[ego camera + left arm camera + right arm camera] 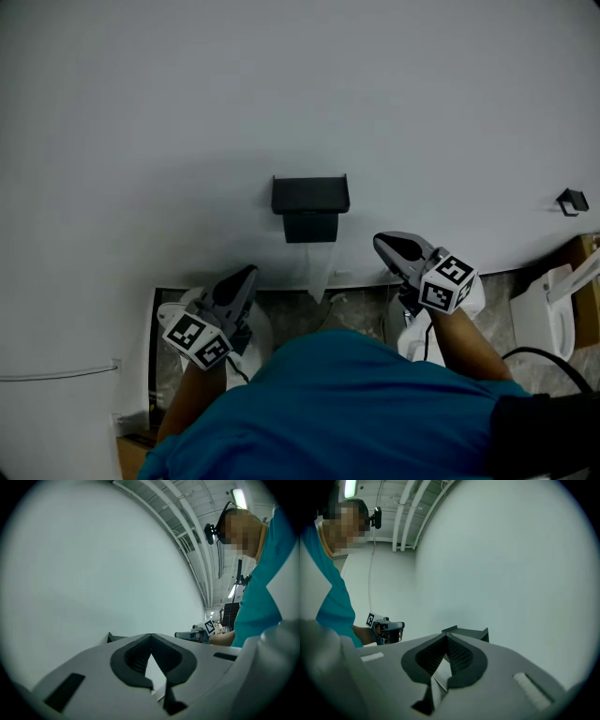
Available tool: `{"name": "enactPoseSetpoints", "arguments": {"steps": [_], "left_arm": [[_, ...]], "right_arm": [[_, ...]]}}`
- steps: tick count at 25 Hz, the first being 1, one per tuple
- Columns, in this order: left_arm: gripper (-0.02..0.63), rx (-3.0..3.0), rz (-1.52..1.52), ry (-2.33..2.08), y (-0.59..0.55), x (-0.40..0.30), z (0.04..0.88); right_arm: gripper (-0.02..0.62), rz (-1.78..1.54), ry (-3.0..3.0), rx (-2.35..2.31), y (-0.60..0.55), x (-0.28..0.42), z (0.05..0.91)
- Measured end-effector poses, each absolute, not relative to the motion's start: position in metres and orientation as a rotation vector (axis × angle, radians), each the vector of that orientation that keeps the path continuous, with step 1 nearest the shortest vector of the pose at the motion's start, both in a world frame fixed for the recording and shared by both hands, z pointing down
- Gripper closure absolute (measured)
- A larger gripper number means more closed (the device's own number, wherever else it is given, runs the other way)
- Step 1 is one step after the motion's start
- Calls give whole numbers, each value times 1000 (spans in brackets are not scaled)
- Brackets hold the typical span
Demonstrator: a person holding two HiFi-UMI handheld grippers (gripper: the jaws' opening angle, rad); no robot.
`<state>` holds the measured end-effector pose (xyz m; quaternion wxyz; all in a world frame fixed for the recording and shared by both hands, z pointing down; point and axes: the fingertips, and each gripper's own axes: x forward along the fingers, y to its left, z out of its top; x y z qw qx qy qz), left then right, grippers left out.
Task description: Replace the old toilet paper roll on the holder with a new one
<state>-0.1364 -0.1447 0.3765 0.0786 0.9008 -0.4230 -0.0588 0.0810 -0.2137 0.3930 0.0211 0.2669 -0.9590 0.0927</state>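
A black, boxy toilet paper holder with a flat shelf top is being shown fixed to the smooth white wall, its long axis running level, left to right. A thin pale paper strip is being seen hanging straight down beneath it; the roll itself is being hidden. The grey plastic left gripper and right gripper are being held below, one each side, their ribbed jaws being pressed together on nothing.

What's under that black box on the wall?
A strip of white paper hangs down below the black holder. Whatever roll it comes from is hidden behind the holder's black front.
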Motion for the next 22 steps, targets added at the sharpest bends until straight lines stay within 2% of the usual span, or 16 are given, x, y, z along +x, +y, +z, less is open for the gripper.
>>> {"name": "enactPoseSetpoints", "arguments": {"steps": [6, 12, 22], "left_arm": [[597, 2760, -171, -1088, -194, -178, 376], [597, 2768, -149, -967, -223, -198, 394], [597, 2690, -118, -1071, -255, -149, 416]], "right_arm": [[592, 263, -2963, 921, -242, 30, 379], [592, 288, -2919, 996, -258, 11, 387], [591, 307, -2951, 792, -291, 49, 401]]}}
